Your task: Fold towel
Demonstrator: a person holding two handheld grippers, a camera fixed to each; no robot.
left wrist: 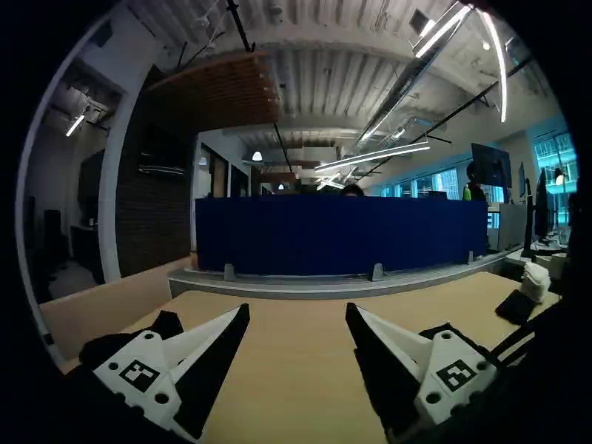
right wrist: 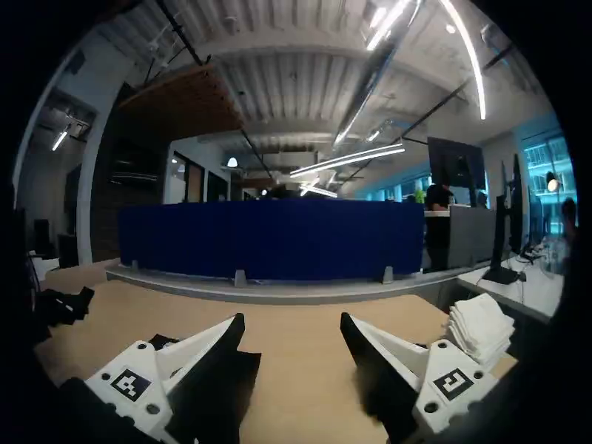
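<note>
A pale wooden table (left wrist: 296,370) ran forward under both grippers to a grey ledge (left wrist: 318,285), on which a long blue partition (left wrist: 333,233) stood across the room. Overhead was a bare ribbed ceiling (left wrist: 333,81) with bright strip lights (left wrist: 385,155), and a slatted wood panel (left wrist: 214,92) hung at the left above a dark wall (left wrist: 152,200). Windows glowed blue at the far right.

In the left gripper view, the left gripper (left wrist: 296,318) hung low over the table with its jaws wide apart and nothing between them. At the table's far right lay a small white bundle (left wrist: 535,280), too small to tell what it was, with a flat black thing (left wrist: 516,305) just beside it. A monitor (left wrist: 490,164) stood past the partition.

In the right gripper view, the right gripper (right wrist: 291,325) was also low over the table, its jaws wide and holding nothing. The towels (right wrist: 481,325) sat as a white folded stack at the table's right edge, beyond the right-hand finger and apart from it. A dark patch (right wrist: 248,374) lay on the wood by the left-hand finger; whether it was shadow or cloth could not be told. A white desk (right wrist: 533,288) with a screen stand stood to the right, and black gear (right wrist: 63,305) sat at the far left.
</note>
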